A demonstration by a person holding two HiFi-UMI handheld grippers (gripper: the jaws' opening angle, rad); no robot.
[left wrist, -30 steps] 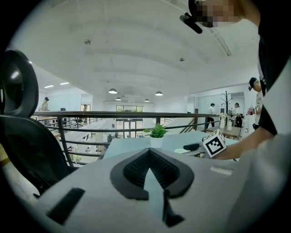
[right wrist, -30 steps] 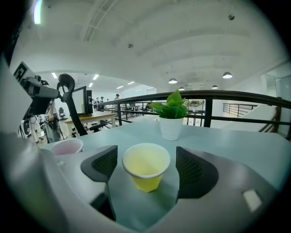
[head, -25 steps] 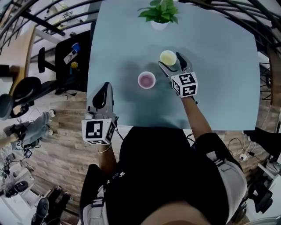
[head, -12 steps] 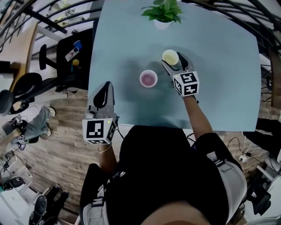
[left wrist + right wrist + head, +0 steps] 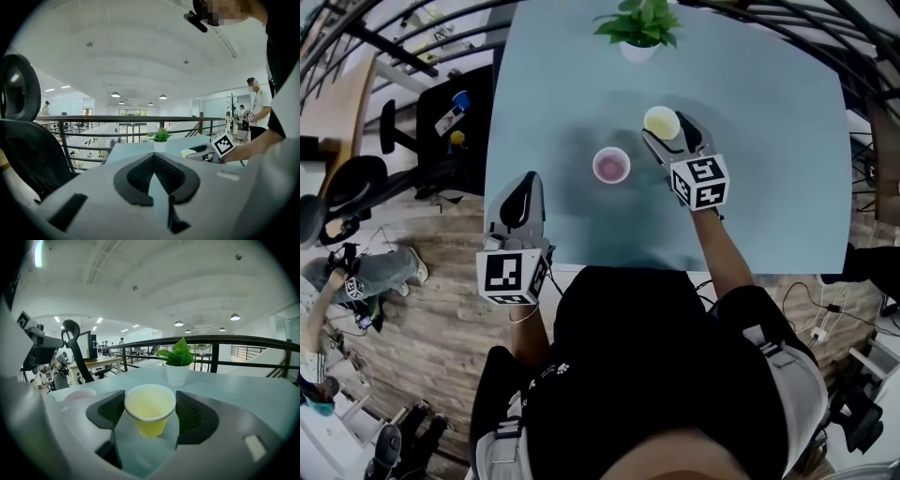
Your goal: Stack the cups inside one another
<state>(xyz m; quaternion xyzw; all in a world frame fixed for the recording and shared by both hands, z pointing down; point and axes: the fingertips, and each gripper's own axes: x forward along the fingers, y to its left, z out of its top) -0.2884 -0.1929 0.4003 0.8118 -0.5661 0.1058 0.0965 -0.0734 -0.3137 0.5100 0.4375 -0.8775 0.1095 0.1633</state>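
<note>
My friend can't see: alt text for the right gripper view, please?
A yellow cup stands upright between the fingers of the right gripper, which have just been closing and touch its rim. Behind it stand a potted plant and, left, a pink cup.

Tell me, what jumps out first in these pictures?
The yellow cup on the pale blue table, between the pads of the right gripper, whose jaws have just been closing on it. A pink cup sits nearby to its left, and a little green plant stands at the table's far edge.
</note>
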